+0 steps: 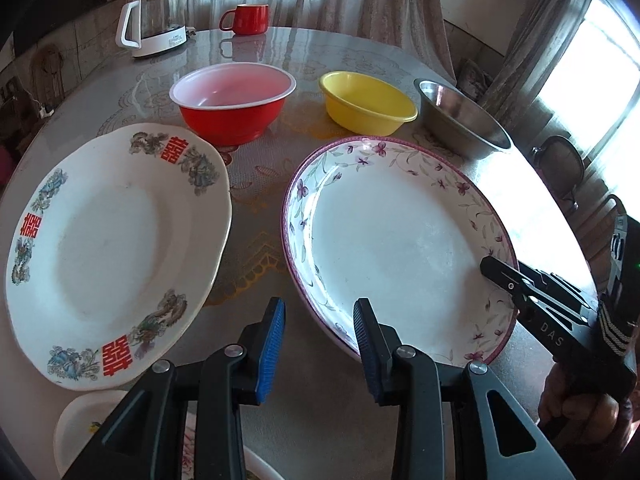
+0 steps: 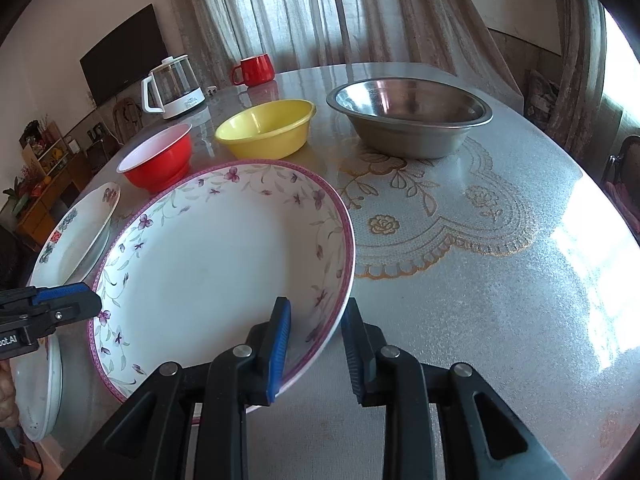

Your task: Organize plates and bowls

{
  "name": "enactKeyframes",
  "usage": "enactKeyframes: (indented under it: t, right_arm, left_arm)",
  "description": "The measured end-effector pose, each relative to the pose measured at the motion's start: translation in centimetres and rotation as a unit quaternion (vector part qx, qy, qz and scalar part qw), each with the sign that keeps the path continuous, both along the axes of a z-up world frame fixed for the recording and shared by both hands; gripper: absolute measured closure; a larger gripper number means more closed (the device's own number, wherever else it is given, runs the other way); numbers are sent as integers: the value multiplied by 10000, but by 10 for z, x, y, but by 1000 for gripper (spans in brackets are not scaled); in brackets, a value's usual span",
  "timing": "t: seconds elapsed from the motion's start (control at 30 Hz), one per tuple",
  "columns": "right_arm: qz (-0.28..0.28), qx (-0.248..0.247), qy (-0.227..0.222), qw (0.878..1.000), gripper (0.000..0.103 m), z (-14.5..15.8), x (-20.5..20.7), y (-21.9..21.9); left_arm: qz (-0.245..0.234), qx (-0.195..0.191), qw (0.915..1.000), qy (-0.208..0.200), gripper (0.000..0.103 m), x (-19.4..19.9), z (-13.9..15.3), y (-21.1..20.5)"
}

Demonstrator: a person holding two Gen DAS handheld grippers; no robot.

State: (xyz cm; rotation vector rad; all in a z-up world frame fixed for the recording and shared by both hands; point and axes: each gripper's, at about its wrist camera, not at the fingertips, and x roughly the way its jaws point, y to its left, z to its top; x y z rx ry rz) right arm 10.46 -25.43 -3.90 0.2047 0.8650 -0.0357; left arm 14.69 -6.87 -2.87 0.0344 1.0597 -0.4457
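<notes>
A large floral plate (image 1: 392, 240) with a purple rim lies on the table at the near middle. My right gripper (image 2: 316, 344) is shut on its near right rim, one blue pad inside the plate and the other outside; the left wrist view shows this right gripper (image 1: 504, 284) at the plate's right edge. My left gripper (image 1: 320, 344) stands open just above the plate's near left rim, holding nothing, and its tip (image 2: 88, 302) reaches that rim. A white plate with red characters (image 1: 116, 248) lies to the left. Behind stand a red bowl (image 1: 232, 100), a yellow bowl (image 1: 368, 100) and a steel bowl (image 1: 464, 120).
Small white plates (image 2: 40, 392) lie at the near left edge of the table. A glass kettle (image 1: 154, 20) and a red mug (image 1: 248, 18) stand at the far side. A person's hand (image 1: 580, 412) holds the right gripper. The patterned table (image 2: 500, 280) stretches right of the floral plate.
</notes>
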Motion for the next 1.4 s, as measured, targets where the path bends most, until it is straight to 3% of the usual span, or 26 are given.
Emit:
enactKeyframes:
  t: [0.27,0.53,0.63,0.83,1.03,1.4]
  right_arm:
    - [-52,309,35,9995,76,2,-1,0]
    - [109,210,128,9996,73,4,-6,14]
    - [256,34,145,9996,71,3,-7,23]
    - [347,218,122,9991,71,3,-14,23]
    - [244,37,221,9995,71,3,-11,28]
    - [356,262,335,9985,68,6,-18,27]
  left_arm:
    - [74,-203,9998,-43,65,7,-1,0]
    - [142,-30,9997,-177,65,2,2,5]
    - [121,-203,9997,-108,65,1,3,10]
    - [142,-345,9993,-87,65,-2,4,16]
    - [85,-251,9995,-198,65,-12,7,13]
    - [94,-331,9992,-207,62,-18,4,14]
